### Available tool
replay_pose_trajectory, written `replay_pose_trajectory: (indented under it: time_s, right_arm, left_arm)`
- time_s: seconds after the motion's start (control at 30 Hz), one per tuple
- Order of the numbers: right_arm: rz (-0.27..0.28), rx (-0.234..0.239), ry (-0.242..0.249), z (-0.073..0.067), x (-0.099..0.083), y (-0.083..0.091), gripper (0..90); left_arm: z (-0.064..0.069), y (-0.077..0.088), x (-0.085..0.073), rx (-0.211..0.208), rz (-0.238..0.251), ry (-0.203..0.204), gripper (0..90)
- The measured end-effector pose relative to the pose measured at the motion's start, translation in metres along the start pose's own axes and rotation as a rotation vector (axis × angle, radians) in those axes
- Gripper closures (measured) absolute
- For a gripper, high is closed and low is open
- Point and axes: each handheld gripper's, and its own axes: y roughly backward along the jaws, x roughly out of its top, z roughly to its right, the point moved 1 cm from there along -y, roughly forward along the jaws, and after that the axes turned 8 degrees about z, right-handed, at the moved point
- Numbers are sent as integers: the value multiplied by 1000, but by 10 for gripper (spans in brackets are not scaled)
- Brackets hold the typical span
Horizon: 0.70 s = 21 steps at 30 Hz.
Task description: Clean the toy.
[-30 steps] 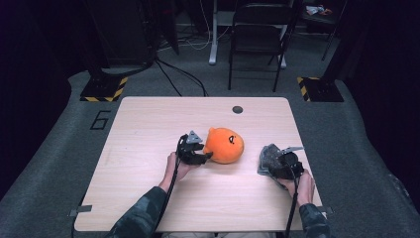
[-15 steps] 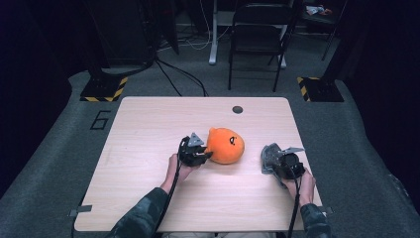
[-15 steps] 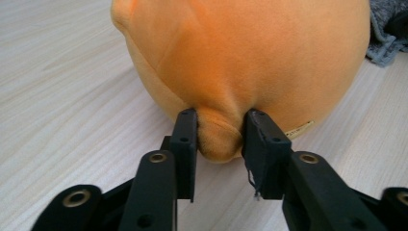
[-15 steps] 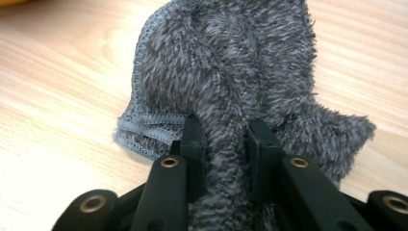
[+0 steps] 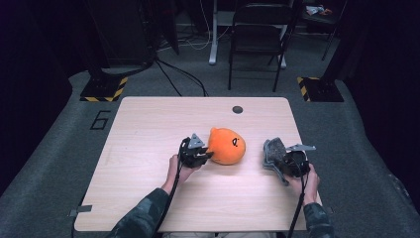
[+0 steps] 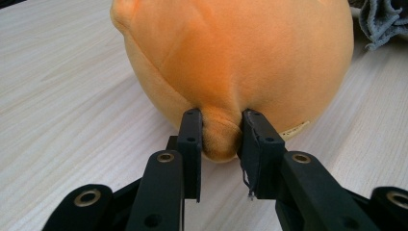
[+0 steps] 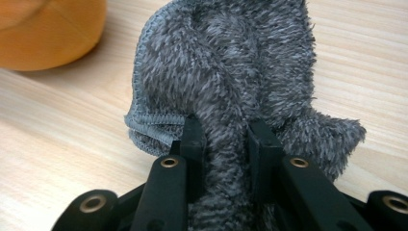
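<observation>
- At frame centre of the high view, the orange plush toy (image 5: 227, 146) lies on the table (image 5: 148, 124); left gripper (image 6: 219, 139) has just closed, pinching a soft fabric fold.
- Right of centre, the right gripper (image 7: 225, 139) clamps the grey fleece cloth (image 7: 231, 72): light, limp, compressible; grip bunched folds.

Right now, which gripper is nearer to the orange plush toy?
Left. The left gripper is pinching a fold of the orange plush toy; the right gripper sits apart to its right, clamped on the grey cloth.

Light wood-grain surface (image 5: 148, 129), rectangular with rounded corners. An orange plush toy (image 5: 227, 146) rests near its centre. A grey fleecy cloth (image 5: 273, 151) lies well apart, toward its right edge. A small dark round disc (image 5: 237, 109) sits near its far edge.
</observation>
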Motion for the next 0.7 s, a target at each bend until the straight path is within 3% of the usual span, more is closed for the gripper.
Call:
replay_pose_trajectory:
  time_s: [0.27,0.37,0.57,0.7]
  right_arm:
    - [29,20,1,0,6,6,722]
    - [43,27,-25,-2,12,10,721]
    - [69,47,-16,-10,24,10,721]
    - [74,68,17,-19,30,7,721]
  left_arm:
    - [4,1,2,-11,11,2,716]
    - [5,2,2,-14,12,6,715]
    - [7,3,1,-8,24,-5,714]
    - [8,4,0,-6,26,-3,715]
